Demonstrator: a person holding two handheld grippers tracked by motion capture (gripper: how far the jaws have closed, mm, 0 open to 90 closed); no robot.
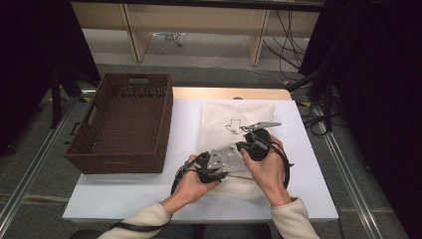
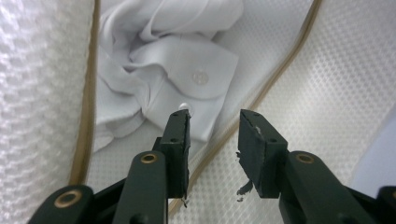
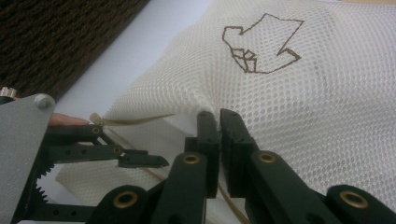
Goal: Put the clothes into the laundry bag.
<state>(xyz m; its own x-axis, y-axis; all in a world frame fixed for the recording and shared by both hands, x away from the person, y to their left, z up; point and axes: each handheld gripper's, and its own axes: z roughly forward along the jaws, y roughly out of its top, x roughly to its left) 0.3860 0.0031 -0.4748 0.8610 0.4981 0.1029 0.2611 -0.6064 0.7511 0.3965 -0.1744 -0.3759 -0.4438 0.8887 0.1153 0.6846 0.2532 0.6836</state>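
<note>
Woven dark-brown basket (image 1: 122,124) sits on the left part of the white tabletop (image 1: 124,194), partly overhanging its left edge, well apart from both hands.

Right of the basket, near the middle of the tabletop, lies a white mesh laundry bag (image 1: 234,117) with a brown outline motif (image 3: 259,44) stitched on its upper face. Its near end is lifted off the surface between the two hands.

Left tongs (image 1: 219,162) sit at the near-left edge of the bag. In the left gripper view they (image 2: 215,128) point into the bag's opening, which is edged by a tan zipper band (image 2: 275,74). Jaws stand apart with nothing pressed between them. The near jaw tip is just beside a folded white shirt cuff (image 2: 187,79) with a button, lying inside the bag; contact with the cuff cannot be told.

Right tongs (image 1: 244,147) are just right of the left pair, at the bag's near edge. In the right gripper view their (image 3: 219,116) jaws are together, clamped on a fold of the mesh beside the zipper opening. The left tongs' jaw appears at the left of that view, near the zipper end.
</note>
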